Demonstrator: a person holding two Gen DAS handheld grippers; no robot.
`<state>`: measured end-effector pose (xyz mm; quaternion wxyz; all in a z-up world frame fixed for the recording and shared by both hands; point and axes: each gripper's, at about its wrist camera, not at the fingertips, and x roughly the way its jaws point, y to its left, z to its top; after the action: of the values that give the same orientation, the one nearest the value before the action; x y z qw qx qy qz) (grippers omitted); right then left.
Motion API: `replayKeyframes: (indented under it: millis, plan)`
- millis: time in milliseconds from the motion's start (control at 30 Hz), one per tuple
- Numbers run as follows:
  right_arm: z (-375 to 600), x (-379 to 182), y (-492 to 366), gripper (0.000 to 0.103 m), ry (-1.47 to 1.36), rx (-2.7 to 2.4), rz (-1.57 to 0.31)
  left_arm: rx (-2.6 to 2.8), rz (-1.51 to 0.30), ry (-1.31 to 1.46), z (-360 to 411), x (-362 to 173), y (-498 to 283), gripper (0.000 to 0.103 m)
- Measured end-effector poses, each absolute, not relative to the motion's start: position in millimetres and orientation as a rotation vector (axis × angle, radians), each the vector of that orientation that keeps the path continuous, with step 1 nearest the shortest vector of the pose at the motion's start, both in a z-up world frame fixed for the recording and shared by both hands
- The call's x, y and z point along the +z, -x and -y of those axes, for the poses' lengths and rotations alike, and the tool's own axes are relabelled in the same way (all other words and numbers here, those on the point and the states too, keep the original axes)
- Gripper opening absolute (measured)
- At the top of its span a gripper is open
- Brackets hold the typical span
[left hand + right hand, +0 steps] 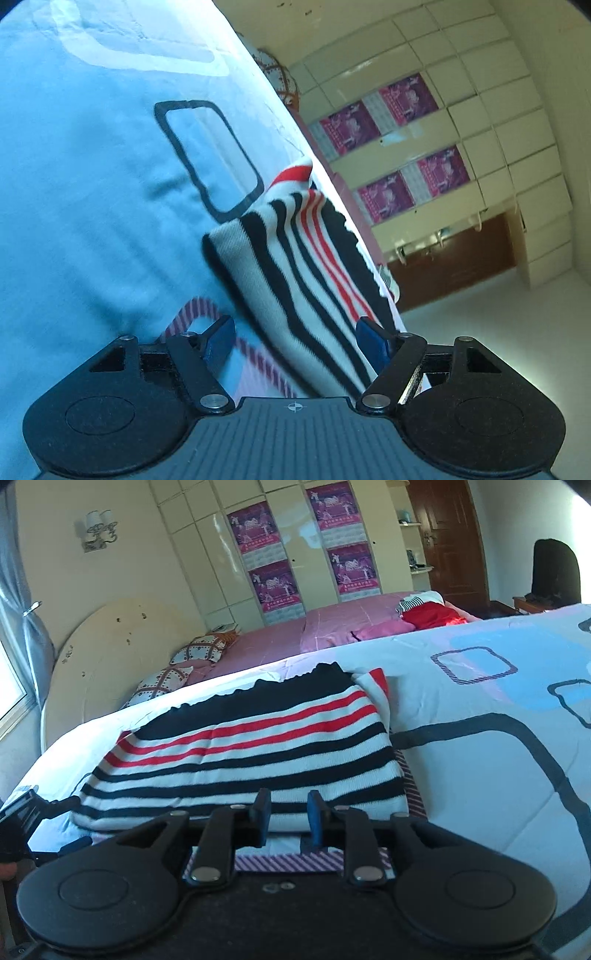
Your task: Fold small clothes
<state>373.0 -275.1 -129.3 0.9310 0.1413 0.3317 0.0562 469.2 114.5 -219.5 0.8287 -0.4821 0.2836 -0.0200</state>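
Note:
A knit garment [258, 746] with black, white and red stripes lies folded on the light blue patterned bedspread [480, 760]. In the right wrist view my right gripper [290, 818] hovers at the garment's near edge; its blue pads [263, 821] stand a narrow gap apart and do not press on anything. In the left wrist view, which is rolled sideways, the same garment [295, 266] runs towards the camera between the widely spread blue pads [220, 341] of my left gripper [295, 341]. Those pads stay clear of the cloth. The black body of the left gripper [22, 812] shows at the garment's left end.
Beyond the bedspread is a pink sheet [280, 635] with two patterned pillows [199, 648] and a pile of red and pink clothes [432, 616]. A cream headboard [110, 646], a wardrobe with purple posters [273, 583] and a brown door [450, 542] stand behind. The bed's edge [343, 192] runs alongside the garment.

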Motion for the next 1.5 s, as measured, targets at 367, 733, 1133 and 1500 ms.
replayKeyframes:
  millis: [367, 733, 1133, 1500]
  plan:
    - [252.9, -142.4, -418.4, 0.023, -0.270, 0.145, -0.719, -0.024, -0.526, 1.031, -122.1, -224.0, -529.2, 0.073]
    - [224.4, -145.0, -464.5, 0.016, -0.226, 0.189, -0.739, 0.014, -0.500, 0.971, -128.6, -234.2, -559.3, 0.025]
    - [185.7, -172.3, -488.2, 0.009, -0.091, 0.262, -0.798, -0.026, -0.491, 1.010, -137.4, -235.3, -560.7, 0.022]
    - [182.3, -177.6, -475.6, 0.010, -0.056, 0.306, -0.753, -0.047, -0.455, 0.934, -127.7, -217.6, -551.4, 0.023]
